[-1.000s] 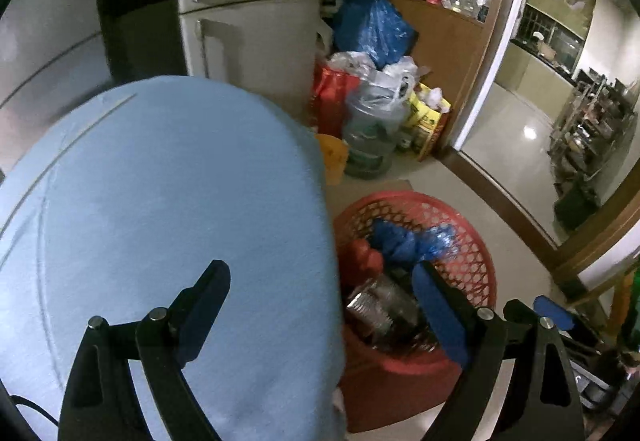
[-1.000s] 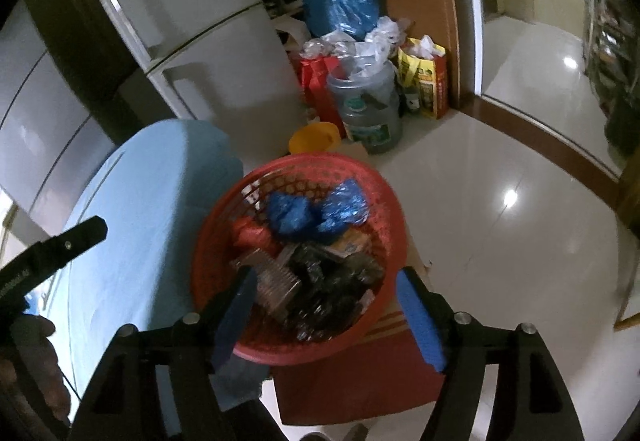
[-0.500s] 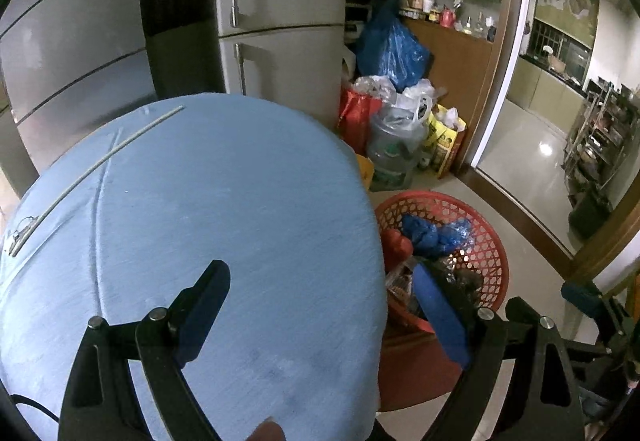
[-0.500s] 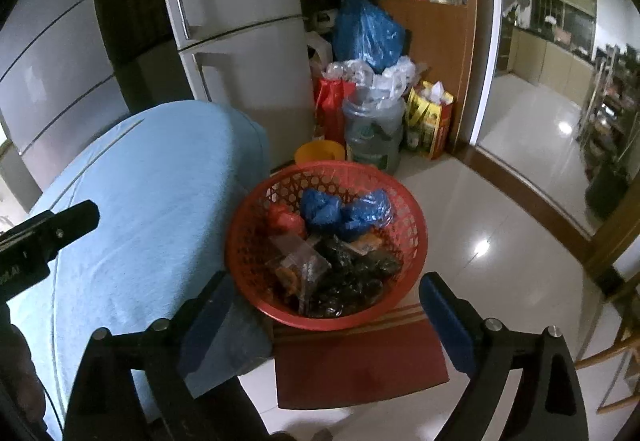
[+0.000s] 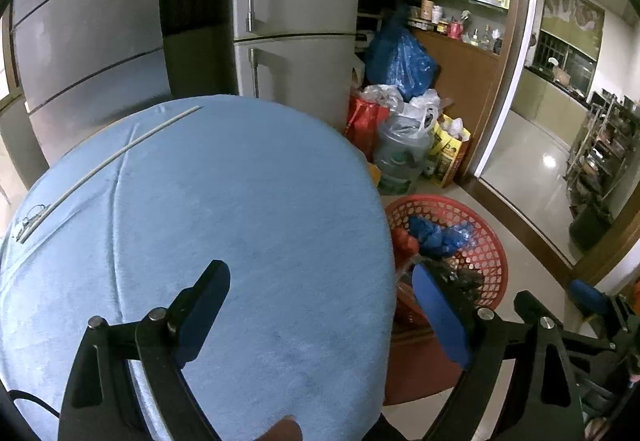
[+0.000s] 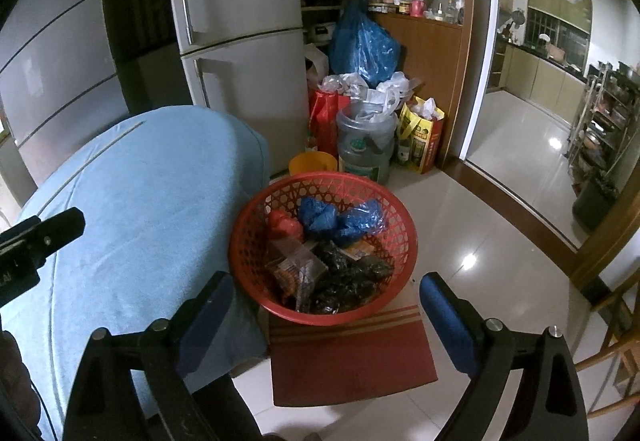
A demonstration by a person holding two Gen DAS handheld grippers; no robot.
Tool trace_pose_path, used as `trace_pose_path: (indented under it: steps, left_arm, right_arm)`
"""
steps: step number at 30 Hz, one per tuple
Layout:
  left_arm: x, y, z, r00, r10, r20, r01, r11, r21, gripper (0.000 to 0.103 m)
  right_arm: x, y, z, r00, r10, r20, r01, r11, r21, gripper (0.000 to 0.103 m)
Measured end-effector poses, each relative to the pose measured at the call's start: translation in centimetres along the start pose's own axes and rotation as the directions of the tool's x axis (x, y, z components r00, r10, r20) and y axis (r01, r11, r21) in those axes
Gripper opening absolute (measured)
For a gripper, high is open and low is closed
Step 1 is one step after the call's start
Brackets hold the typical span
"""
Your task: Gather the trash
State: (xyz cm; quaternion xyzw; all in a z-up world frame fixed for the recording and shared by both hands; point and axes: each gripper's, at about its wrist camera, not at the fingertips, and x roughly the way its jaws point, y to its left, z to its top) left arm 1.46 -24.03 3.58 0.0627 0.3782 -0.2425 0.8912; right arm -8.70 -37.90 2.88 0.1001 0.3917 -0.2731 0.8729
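A red plastic basket [image 6: 400,237] sits on a red seat [image 6: 352,357] right of the round table with a light blue cloth [image 5: 224,225]. It holds crumpled blue bags [image 6: 340,217], a red wrapper [image 6: 284,227], clear packets and dark wrappers [image 6: 348,281]. The basket also shows in the left wrist view [image 5: 476,241]. My left gripper [image 5: 320,305] is open and empty above the table's near right edge. My right gripper [image 6: 324,315] is open and empty, above and in front of the basket. A thin white rod [image 5: 108,165] lies on the cloth at far left.
A grey fridge [image 6: 240,53] stands behind the table. Bags, a water jug [image 6: 364,145] and a yellow bucket [image 6: 312,163] crowd the floor beside it. A doorway [image 6: 520,145] opens right onto shiny tiled floor. A wooden chair [image 6: 616,353] is at lower right.
Both grippers have risen and pulled back from the basket, so more of the table, fridge and room shows. Both stayed open and empty.
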Motion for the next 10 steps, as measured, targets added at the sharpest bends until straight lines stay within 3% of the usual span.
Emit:
trace_pose_path:
  steps: [10]
  left_arm:
    - [0.18, -0.81, -0.27, 0.999, -0.033, -0.004, 0.033, 0.999, 0.033, 0.093]
  right_arm:
    - [0.64, -0.23, -0.07, 1.0, -0.007, -0.019, 0.008, 1.0, 0.014, 0.096]
